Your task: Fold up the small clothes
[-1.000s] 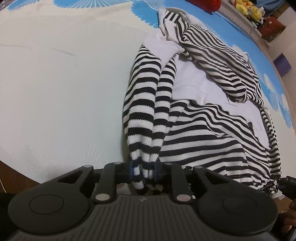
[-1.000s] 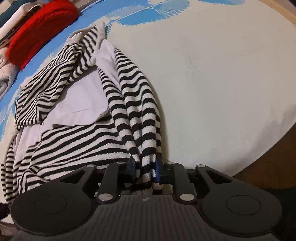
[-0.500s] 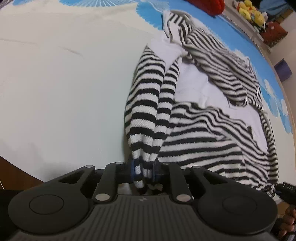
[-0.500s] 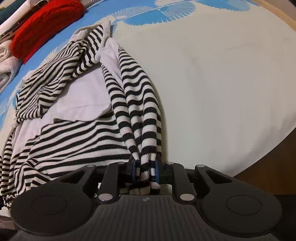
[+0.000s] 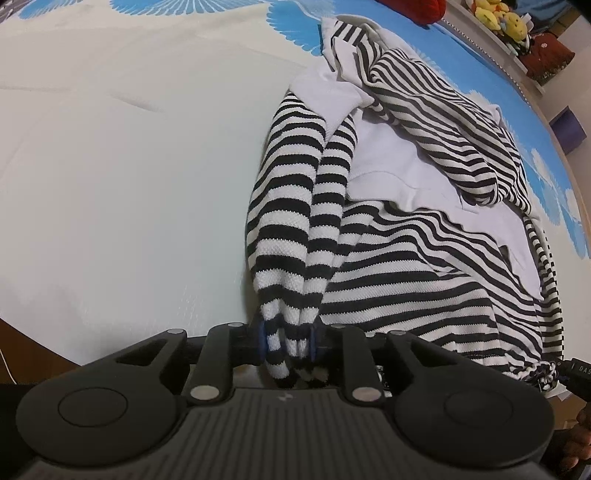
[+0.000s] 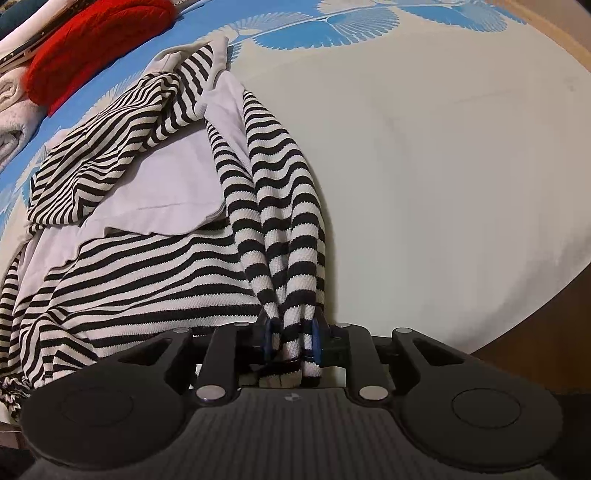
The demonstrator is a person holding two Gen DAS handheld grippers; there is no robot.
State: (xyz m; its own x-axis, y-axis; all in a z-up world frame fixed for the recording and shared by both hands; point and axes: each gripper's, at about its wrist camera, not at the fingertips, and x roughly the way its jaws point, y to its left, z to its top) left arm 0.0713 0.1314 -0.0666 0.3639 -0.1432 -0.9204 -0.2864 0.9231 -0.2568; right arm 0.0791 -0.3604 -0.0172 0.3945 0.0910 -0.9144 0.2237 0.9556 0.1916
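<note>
We have the striped top spread on the pale bed cover, its body filling the right half of the left wrist view and the left half of the right wrist view. A white inner layer shows through the middle of it, and a loose striped flap lies bunched toward the upper part of both frames. Each of our tongs is clamped on a gathered striped edge: the left gripper pinches a rope of cloth at the bottom centre of its frame, and the right gripper does the same in its own frame, the blue pads pressed together on the fabric with no gap that we can see. From each grip the bunched edge runs straight away up the frame toward the far end of the top, so the long axis of the garment lies ahead of both tongs, roughly in line with the fingers. The body of the top sits between our two hands, to the right of the left grip and to the left of the right grip, and neither hand looks nearer to it than the other. We judge that the next fold calls for carrying both edges evenly along that axis. Beyond the top, a red knit item rests at the upper left of the right wrist view, and some yellow plush toys sit at the upper right of the left wrist view.
</note>
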